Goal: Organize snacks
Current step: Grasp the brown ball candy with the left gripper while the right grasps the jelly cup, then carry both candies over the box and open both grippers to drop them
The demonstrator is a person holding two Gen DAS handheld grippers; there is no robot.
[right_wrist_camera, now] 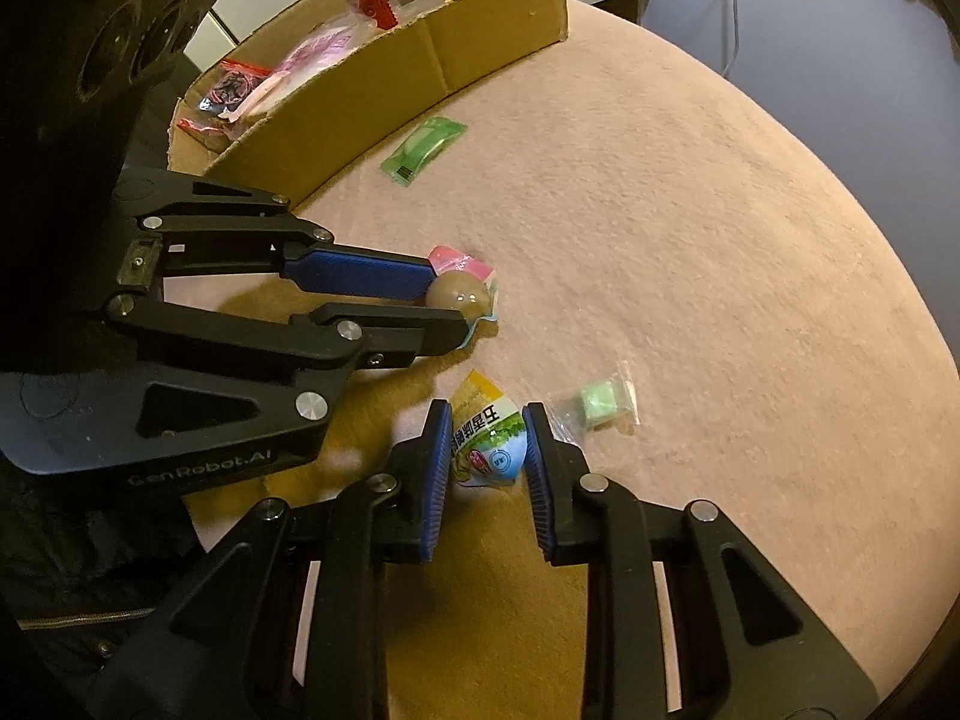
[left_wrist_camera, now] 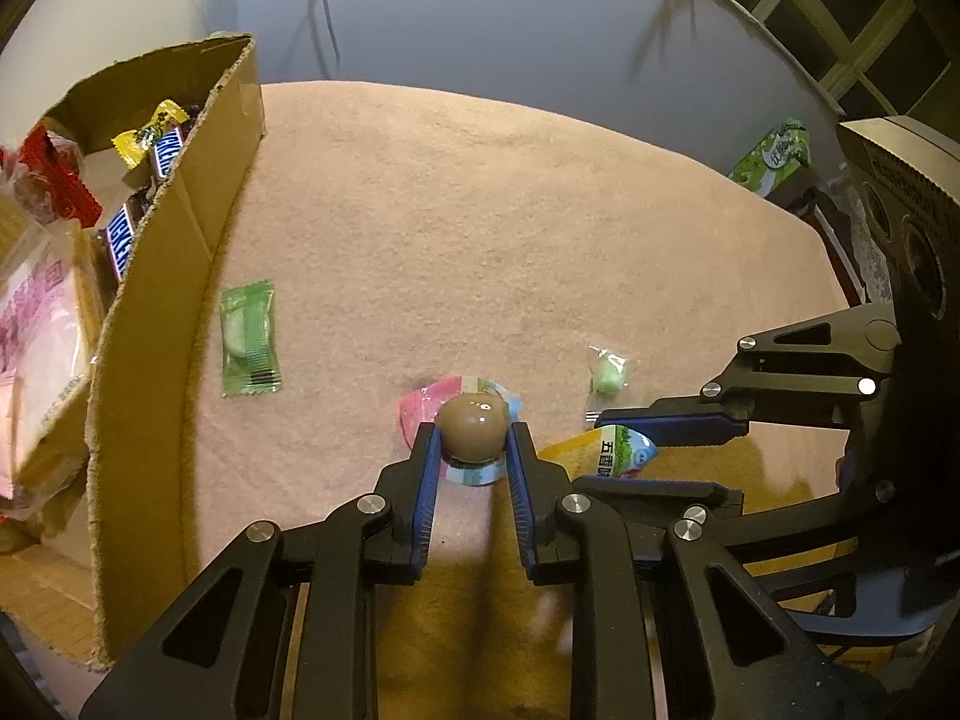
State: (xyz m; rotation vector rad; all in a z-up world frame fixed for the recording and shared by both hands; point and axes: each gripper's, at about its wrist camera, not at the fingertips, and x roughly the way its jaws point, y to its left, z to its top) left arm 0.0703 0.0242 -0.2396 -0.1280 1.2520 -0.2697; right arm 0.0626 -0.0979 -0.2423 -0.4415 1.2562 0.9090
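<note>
My left gripper (left_wrist_camera: 471, 429) is shut on a brown packaged egg (left_wrist_camera: 471, 426) with a pink and blue wrapper, resting on the pink mat; it also shows in the right wrist view (right_wrist_camera: 459, 294). My right gripper (right_wrist_camera: 486, 414) is shut on a yellow and blue snack packet (right_wrist_camera: 486, 441), which also shows in the left wrist view (left_wrist_camera: 612, 450). A green wrapped snack (left_wrist_camera: 249, 339) lies beside the cardboard box (left_wrist_camera: 150, 312). A small green candy (left_wrist_camera: 609, 375) in clear wrap lies just right of my right gripper (right_wrist_camera: 600, 405).
The cardboard box (right_wrist_camera: 384, 90) at the mat's left edge holds Snickers bars (left_wrist_camera: 165, 150), a yellow candy (left_wrist_camera: 147, 132), red packets (left_wrist_camera: 57, 174) and a pink bag (left_wrist_camera: 36, 324). A green carton (left_wrist_camera: 774, 156) stands at the far right, past the mat (left_wrist_camera: 480, 228).
</note>
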